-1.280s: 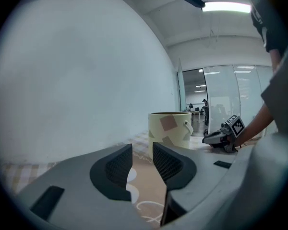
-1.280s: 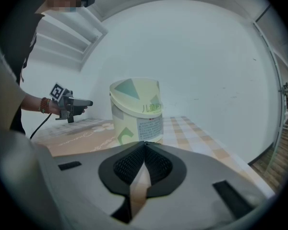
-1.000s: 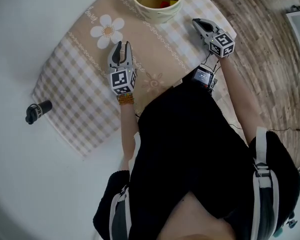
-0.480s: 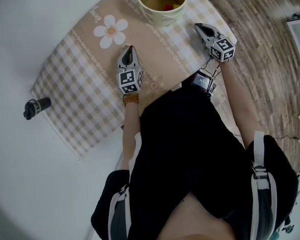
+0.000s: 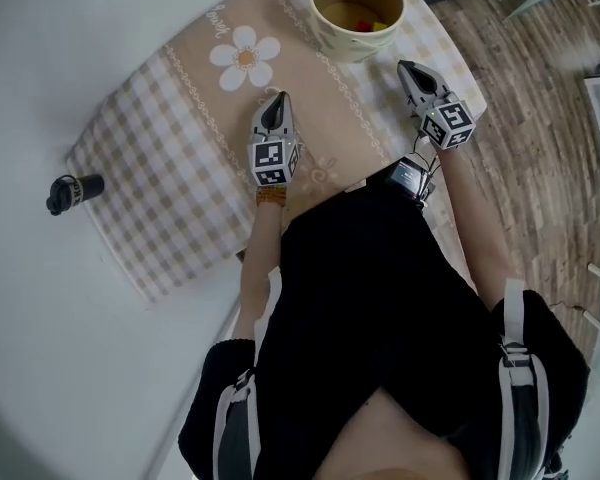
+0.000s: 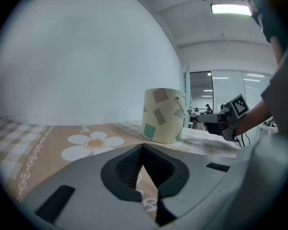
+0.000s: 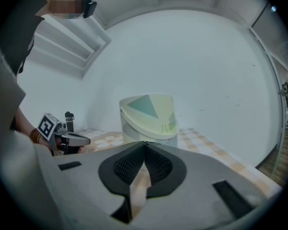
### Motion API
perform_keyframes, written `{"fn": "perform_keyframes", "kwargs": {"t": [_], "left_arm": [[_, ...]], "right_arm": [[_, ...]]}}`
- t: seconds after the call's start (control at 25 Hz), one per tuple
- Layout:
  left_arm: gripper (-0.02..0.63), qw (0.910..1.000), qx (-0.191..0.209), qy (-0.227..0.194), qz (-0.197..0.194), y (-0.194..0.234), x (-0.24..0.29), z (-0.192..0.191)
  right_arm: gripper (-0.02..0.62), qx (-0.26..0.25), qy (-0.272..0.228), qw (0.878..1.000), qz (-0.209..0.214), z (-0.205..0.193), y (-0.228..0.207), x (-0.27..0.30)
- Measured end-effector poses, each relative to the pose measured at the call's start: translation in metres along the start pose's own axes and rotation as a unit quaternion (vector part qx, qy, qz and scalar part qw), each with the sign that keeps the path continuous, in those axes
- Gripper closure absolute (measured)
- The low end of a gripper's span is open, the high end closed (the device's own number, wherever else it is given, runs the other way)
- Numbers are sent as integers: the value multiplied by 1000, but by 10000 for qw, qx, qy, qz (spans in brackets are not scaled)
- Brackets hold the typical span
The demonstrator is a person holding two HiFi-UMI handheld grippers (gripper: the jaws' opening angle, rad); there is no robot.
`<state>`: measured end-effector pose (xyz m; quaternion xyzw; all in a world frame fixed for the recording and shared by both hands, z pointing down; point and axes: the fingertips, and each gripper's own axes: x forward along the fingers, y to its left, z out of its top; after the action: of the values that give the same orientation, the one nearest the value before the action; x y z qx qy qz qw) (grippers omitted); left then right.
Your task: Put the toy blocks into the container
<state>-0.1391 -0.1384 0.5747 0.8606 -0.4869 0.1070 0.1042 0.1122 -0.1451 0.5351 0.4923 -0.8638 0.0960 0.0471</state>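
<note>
While I look down in the head view, I count one container (image 5: pixel 357 13) at the far edge of the checked cloth (image 5: pixel 160 138), holding red and yellow toy blocks (image 5: pixel 368 25) whose number I cannot make out. One black bottle (image 5: pixel 75 192) lies off the cloth.

From the left gripper view, my left gripper (image 6: pixel 143 150) is closed on nothing.

From the right gripper view, my right gripper (image 7: pixel 144 145) is likewise closed and empty, and the container's wall hides its contents.

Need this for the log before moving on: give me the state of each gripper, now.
Left gripper: closed, holding nothing.
Right gripper: closed, holding nothing.
</note>
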Motion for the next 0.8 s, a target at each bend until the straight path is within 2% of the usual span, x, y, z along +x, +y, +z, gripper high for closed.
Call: {"fn": "perform_keyframes", "kwargs": {"t": [0.12,0.32,0.6,0.8], "left_arm": [[606,9997,-89,19,236,5,-1,-1],[606,9935,-355,-64,1084,28,-10,-1],[606,9882,-369,-303,1455,37,-20,1],[606,9883,-388,-257,1455,39,-19,0]], "right_arm": [[589,-175,-187,9997,27,15,42,24],[589,-382,-148,9991,-130,4,93,61],[589,-461,39,9986,-255,-19,117,76],[589,-482,105,9985,-245,-20,120,79]]}}
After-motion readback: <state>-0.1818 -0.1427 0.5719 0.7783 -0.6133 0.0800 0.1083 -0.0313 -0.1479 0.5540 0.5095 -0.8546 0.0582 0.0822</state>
